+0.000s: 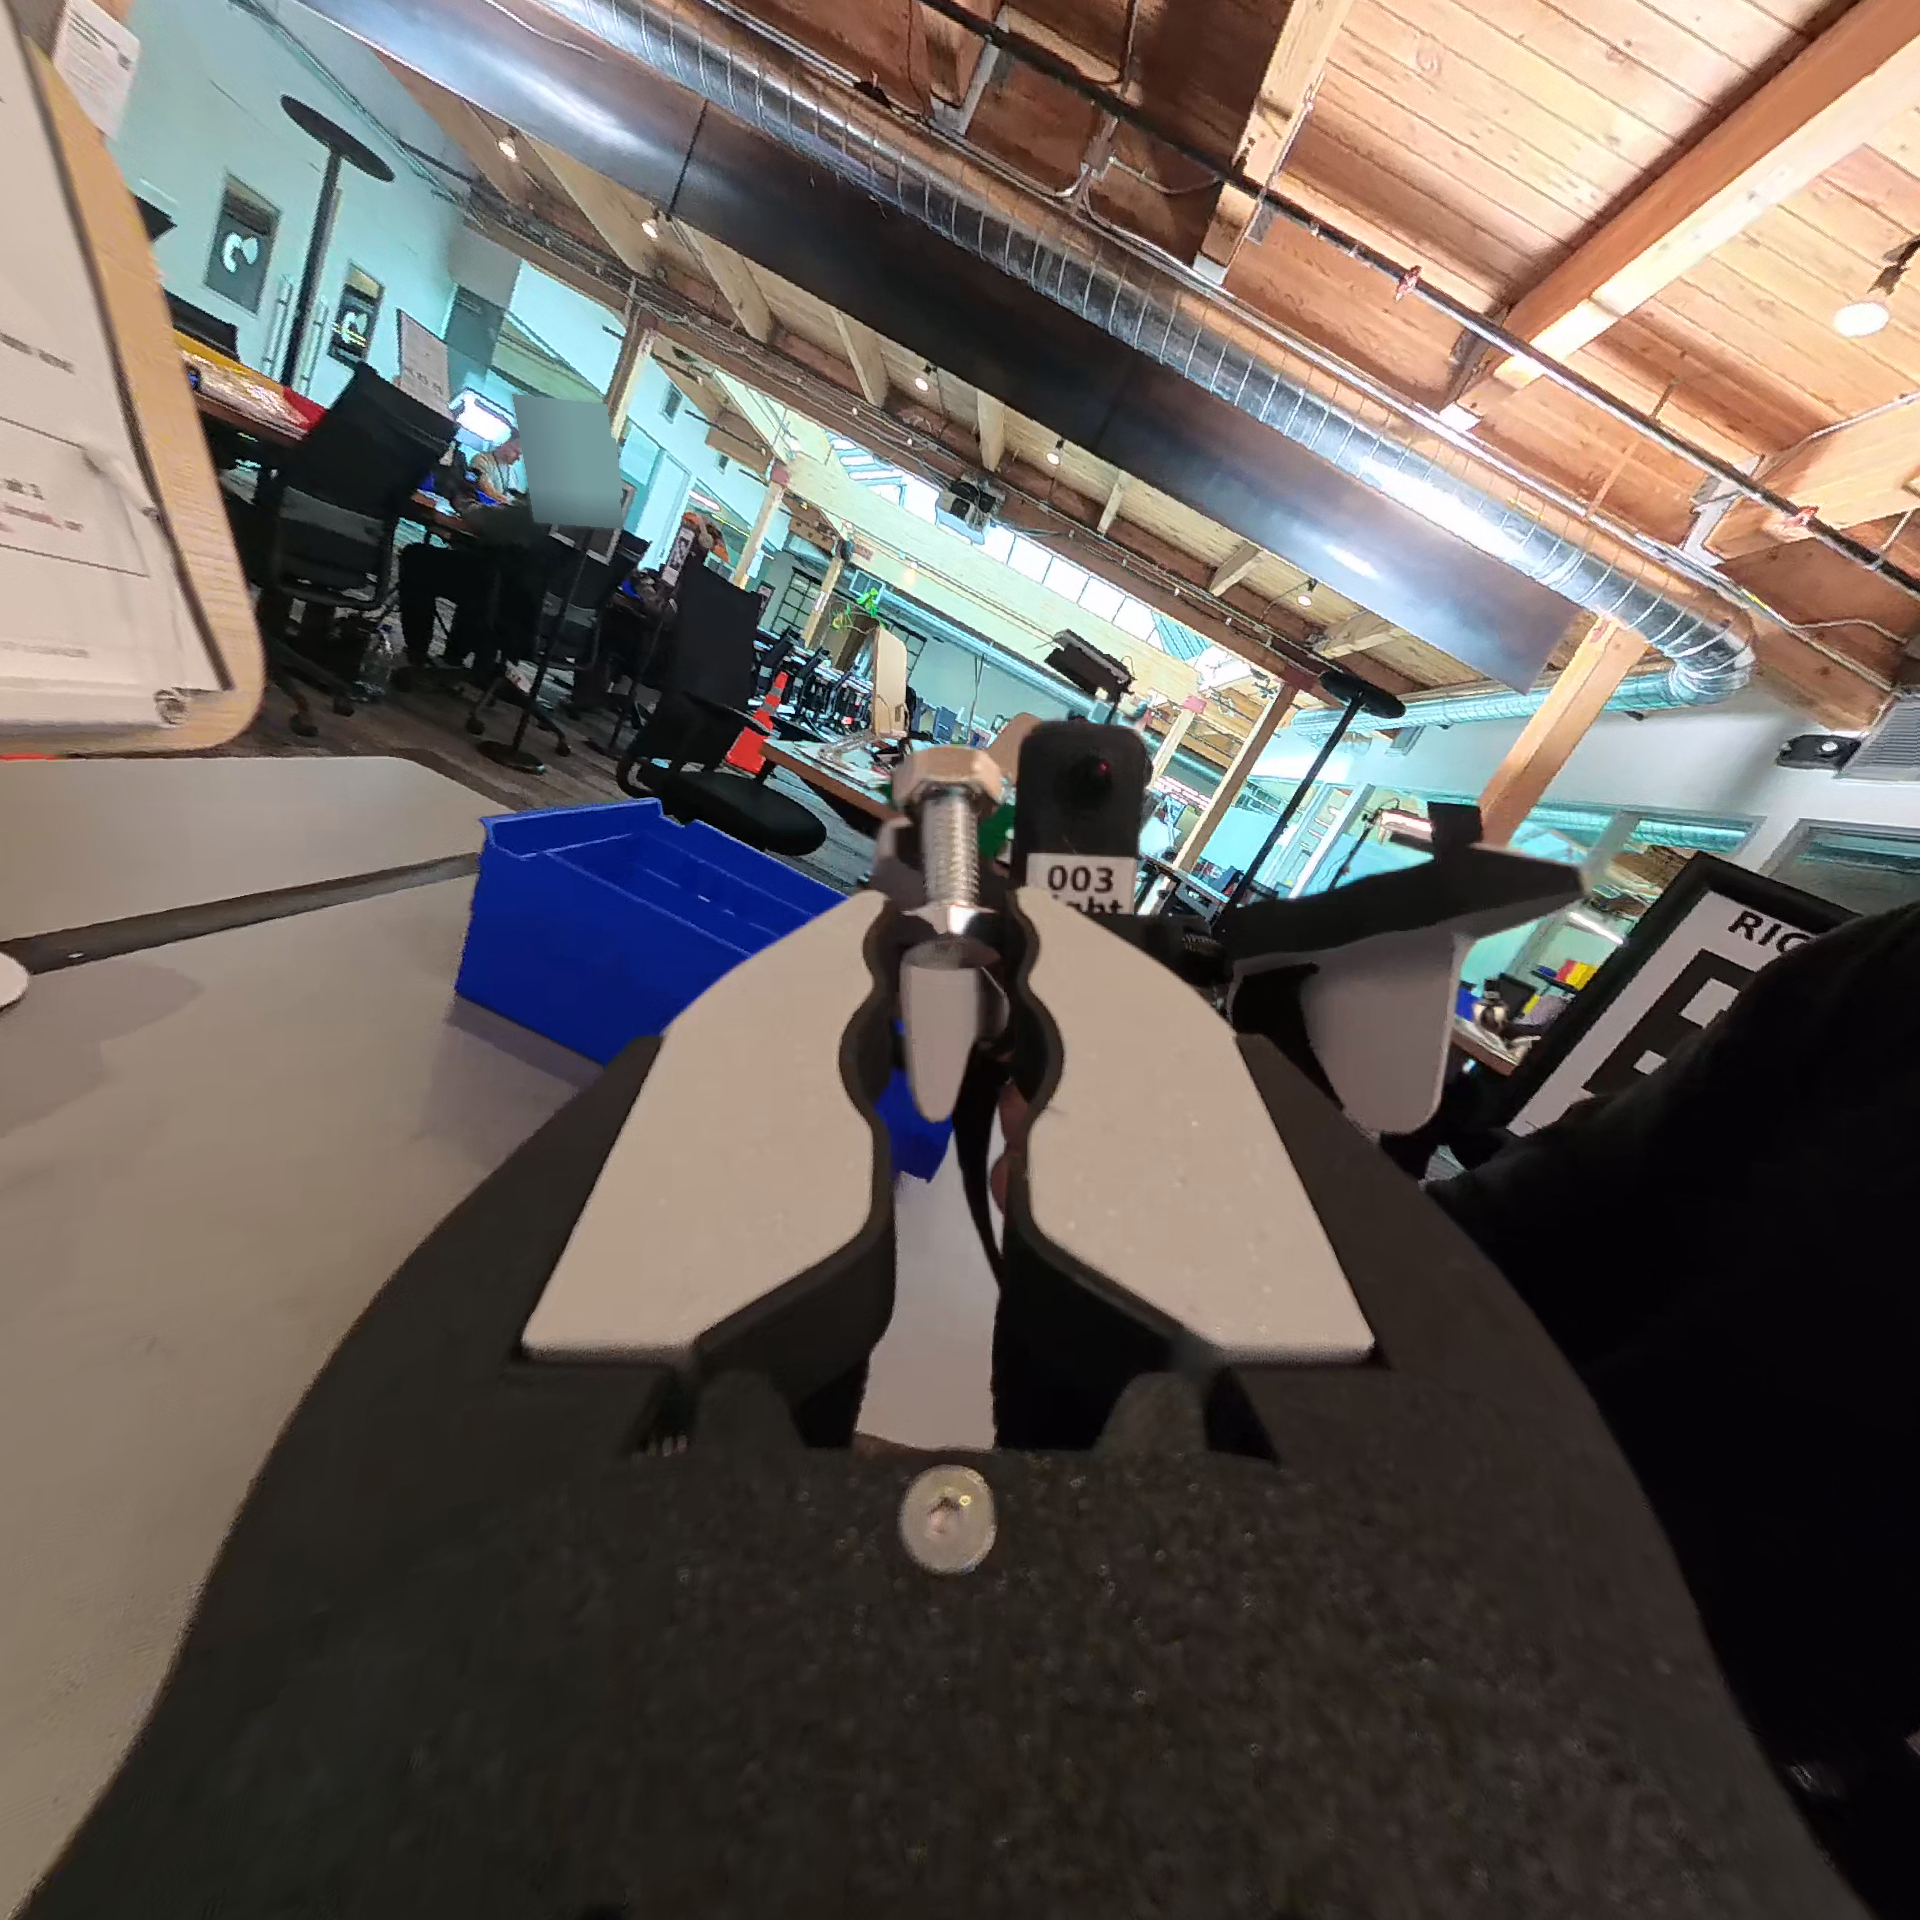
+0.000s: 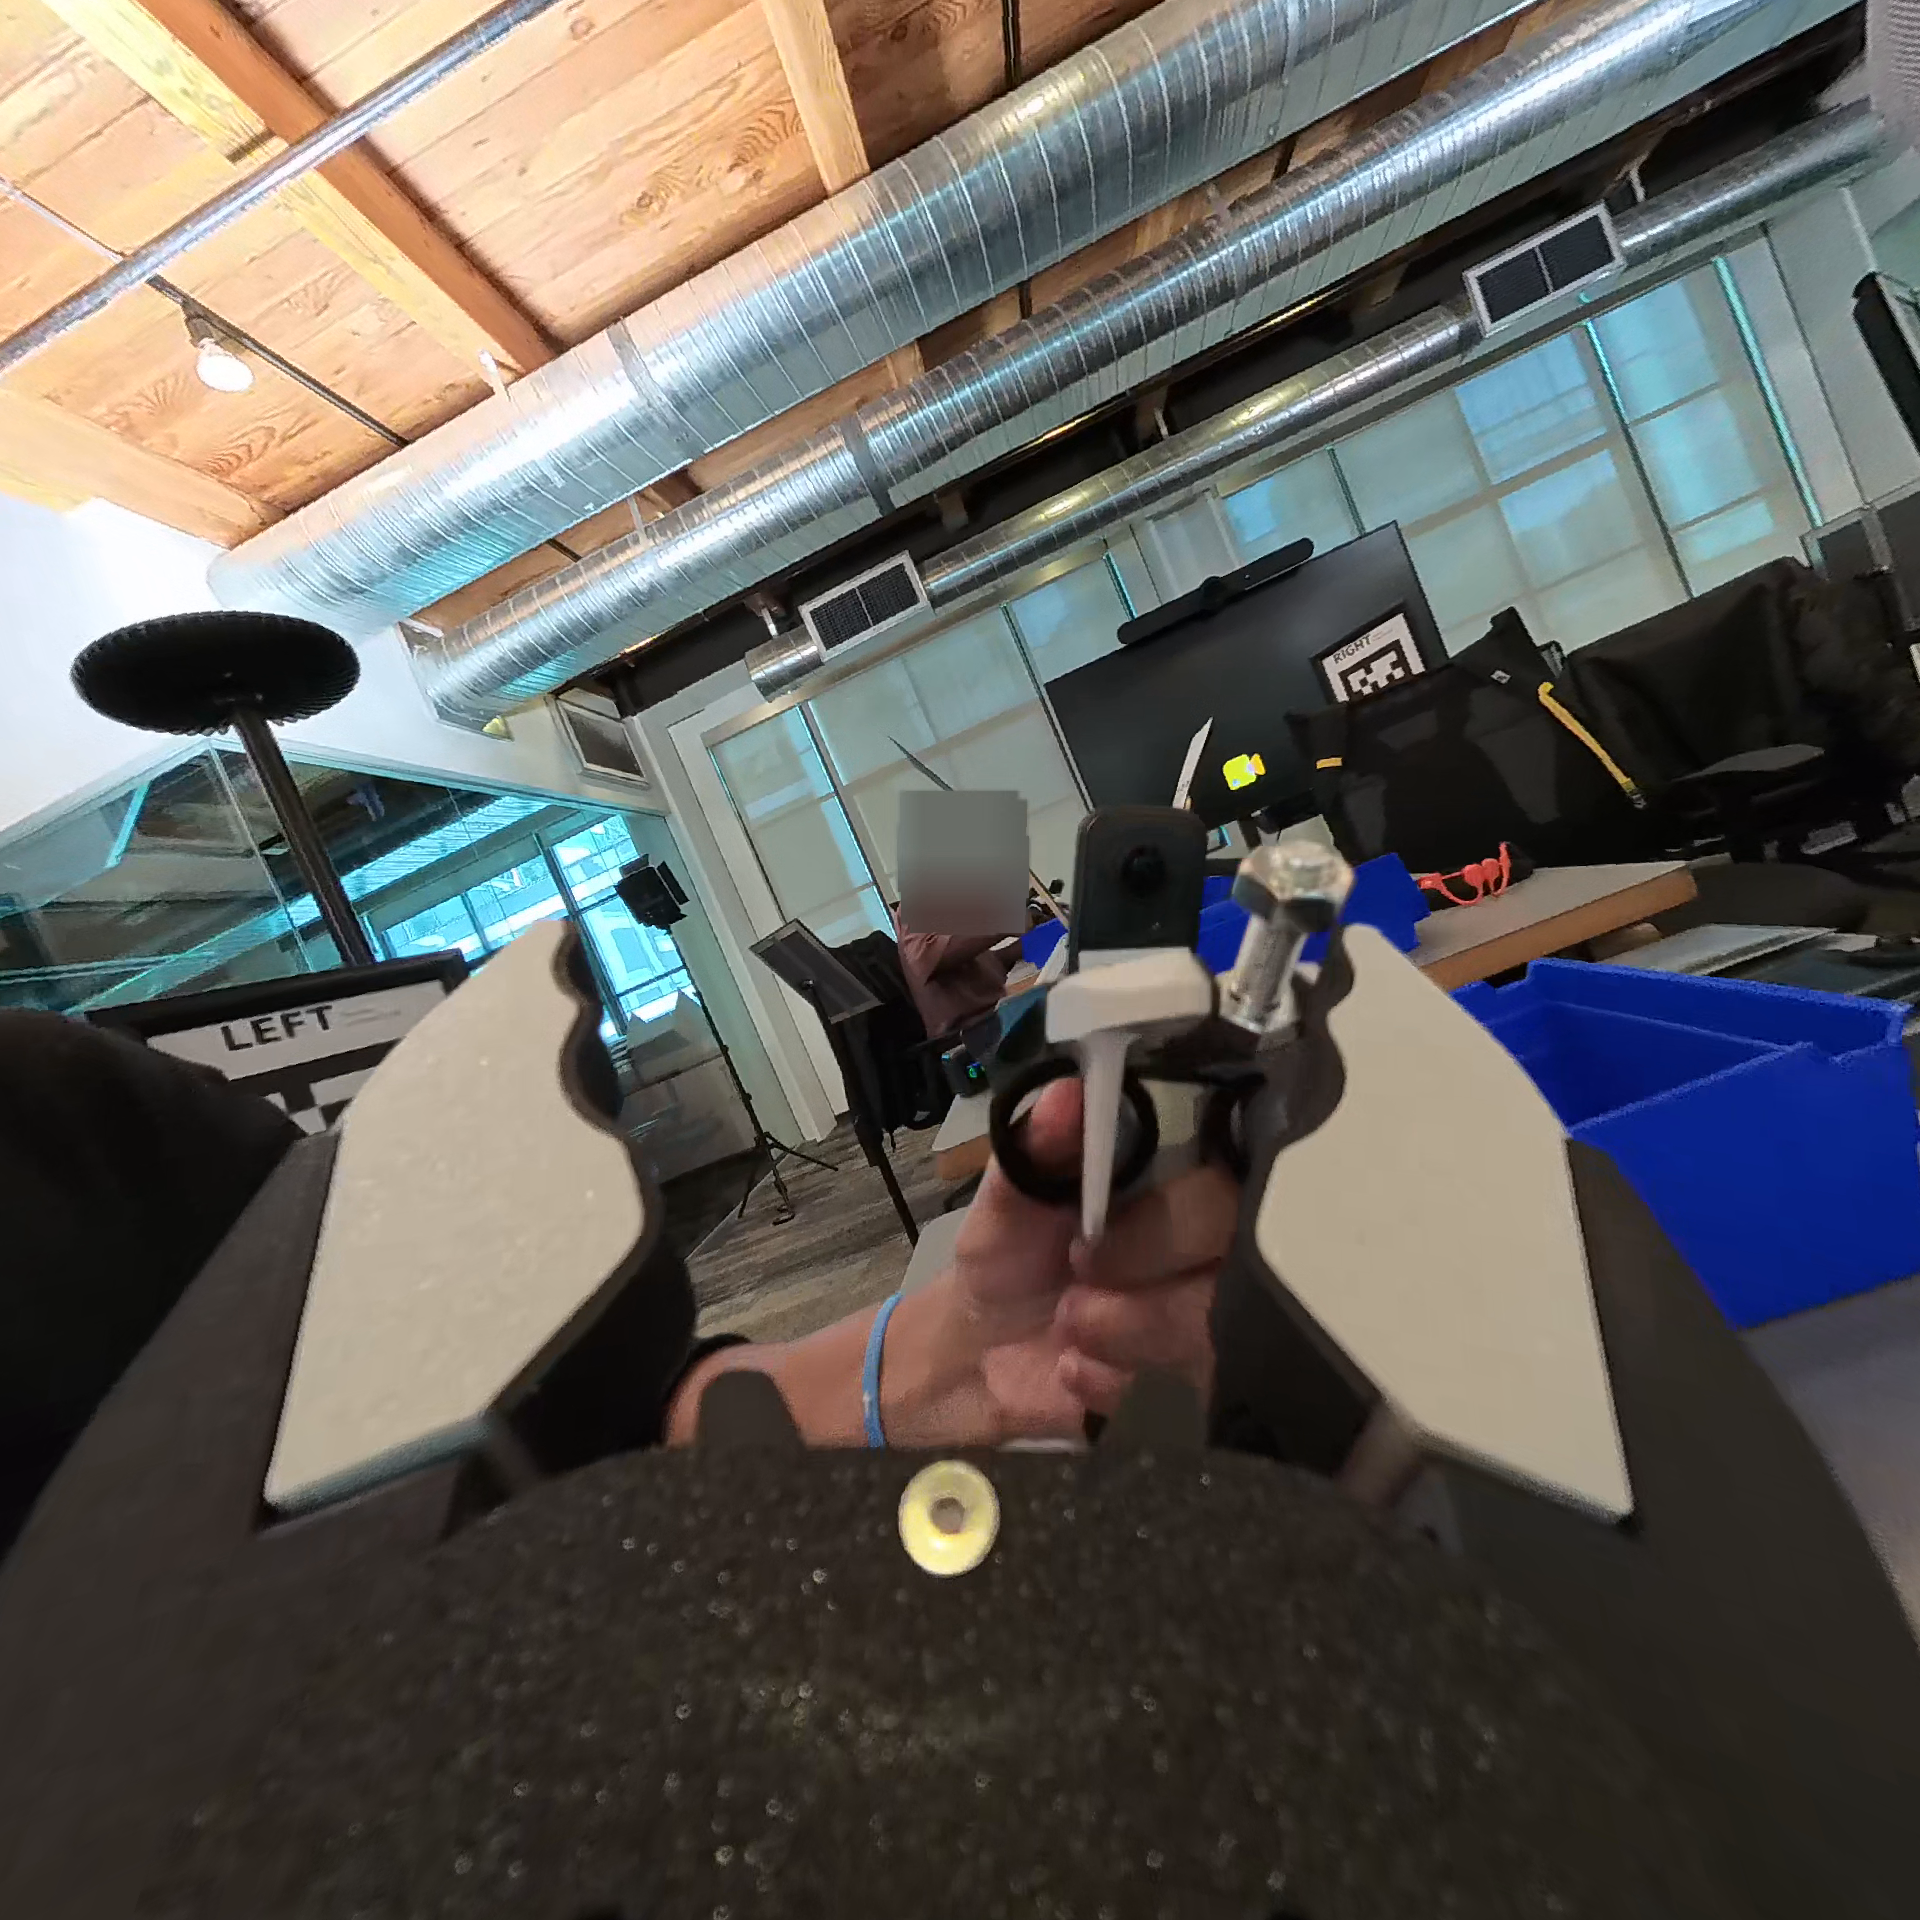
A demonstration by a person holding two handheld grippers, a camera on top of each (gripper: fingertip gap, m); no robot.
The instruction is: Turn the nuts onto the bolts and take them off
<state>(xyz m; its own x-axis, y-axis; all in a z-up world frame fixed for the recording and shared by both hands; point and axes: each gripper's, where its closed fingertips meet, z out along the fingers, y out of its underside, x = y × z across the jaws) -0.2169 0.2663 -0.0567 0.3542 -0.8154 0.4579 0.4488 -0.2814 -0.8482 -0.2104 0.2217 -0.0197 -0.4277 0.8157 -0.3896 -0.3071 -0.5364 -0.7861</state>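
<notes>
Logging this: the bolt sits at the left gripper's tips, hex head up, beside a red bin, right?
No, the bin is blue, as the left wrist view shows. The bolt is at the tips of the left gripper, hex head up.

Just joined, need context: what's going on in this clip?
The left claw is shut on the lower end of a bolt, which stands with its hex head up. The right claw is open and straddles the bolt without gripping it. A blue bin sits behind. I cannot tell whether a nut is on.
</notes>
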